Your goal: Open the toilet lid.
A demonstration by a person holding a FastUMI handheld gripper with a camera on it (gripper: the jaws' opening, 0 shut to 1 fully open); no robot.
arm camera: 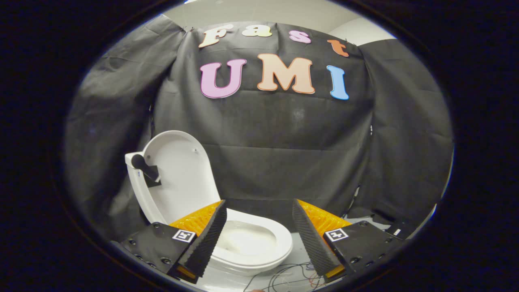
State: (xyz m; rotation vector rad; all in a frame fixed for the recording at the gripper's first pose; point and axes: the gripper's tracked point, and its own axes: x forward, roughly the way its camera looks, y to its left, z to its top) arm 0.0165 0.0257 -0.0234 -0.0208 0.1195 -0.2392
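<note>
Ahead of our claw [259,227] and a little to its left stands the white toilet [243,243], its lid [178,174] already raised and leaning back nearly upright against the tank [136,178]. We hold the claw wide open, gripping nothing; its two ribbed black fingers [209,237] point forward with orange sides showing behind the pads. Our left finger overlaps the near-left part of the seat [279,239] in our line of sight, though we cannot tell whether it touches; the right finger sits apart from the toilet, over the pale floor [298,243]. Between the fingers we see the open bowl [247,239] and the seat ring lying flat.

As for writing, each finger mount carries a small square black-and-white marker [183,235], a coded pattern and not readable text. We can make out no brand on the toilet. A black flush handle [144,166] juts from the tank's side, just left of the raised lid.

On the floor just ahead of the fingers, thin wires [284,275] trail loosely, some dark, some reddish. Black cloth [284,162] hangs beyond the toilet as backdrop.
</note>
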